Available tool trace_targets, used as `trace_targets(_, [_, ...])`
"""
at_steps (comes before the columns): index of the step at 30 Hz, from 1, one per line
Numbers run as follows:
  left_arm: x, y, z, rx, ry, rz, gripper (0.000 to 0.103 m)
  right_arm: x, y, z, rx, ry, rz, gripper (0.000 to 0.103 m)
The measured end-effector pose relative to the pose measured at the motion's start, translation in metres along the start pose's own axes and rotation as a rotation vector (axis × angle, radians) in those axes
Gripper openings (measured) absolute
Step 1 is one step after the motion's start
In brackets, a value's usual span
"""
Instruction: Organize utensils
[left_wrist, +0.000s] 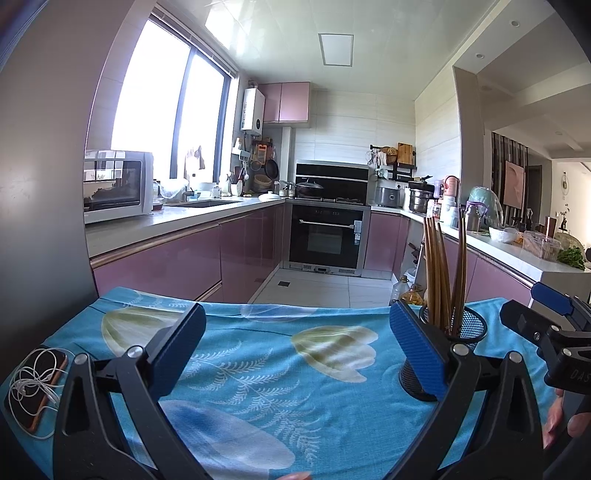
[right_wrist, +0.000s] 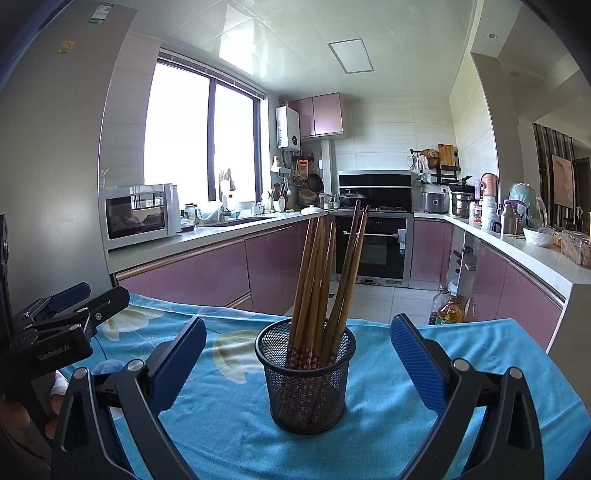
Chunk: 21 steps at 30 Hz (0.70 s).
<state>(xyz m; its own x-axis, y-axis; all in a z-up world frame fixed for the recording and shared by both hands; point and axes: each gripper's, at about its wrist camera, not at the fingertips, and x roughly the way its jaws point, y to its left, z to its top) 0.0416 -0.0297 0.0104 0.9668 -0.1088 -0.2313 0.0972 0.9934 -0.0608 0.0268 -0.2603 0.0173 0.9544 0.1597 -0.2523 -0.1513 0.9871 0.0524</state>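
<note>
On the blue floral cloth (right_wrist: 236, 424) sat the black mesh holder (right_wrist: 305, 376), upright, and every wooden chopstick (right_wrist: 317, 291) was in it, leaning in two loose bunches, patterned red ends down at the bottom of the mesh. Right gripper (right_wrist: 298, 363) held low over the cloth, fingers spread wide, blue pads either side of the holder and well clear of its wall, gripping nothing. Off to its left, the left gripper (right_wrist: 70, 306) showed side-on, a hand behind it. From the left wrist camera, the left gripper (left_wrist: 298, 354) was just as wide open, nothing but bare cloth between its pads; the mesh holder (left_wrist: 454, 332) stood just behind its right pad, partly hidden by it, chopsticks (left_wrist: 439, 269) rising clear above. The right gripper (left_wrist: 543, 314) poked in at the far right edge of that view. Down at the cloth's left corner lay a phone (left_wrist: 44, 391) with white earphones (left_wrist: 31, 384) coiled on top. Beyond the cloth's far edge ran the pink-fronted kitchen, built-in oven (right_wrist: 373, 247) dead ahead, microwave (right_wrist: 138, 214) on the left counter.
</note>
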Motion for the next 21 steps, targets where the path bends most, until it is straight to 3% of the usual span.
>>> trace_targets(21, [-0.0001, -0.0003, -0.0013, 0.003, -0.001, 0.008, 0.098, 0.0027, 0.0026, -0.0026, 0.009, 0.007, -0.008, 0.097])
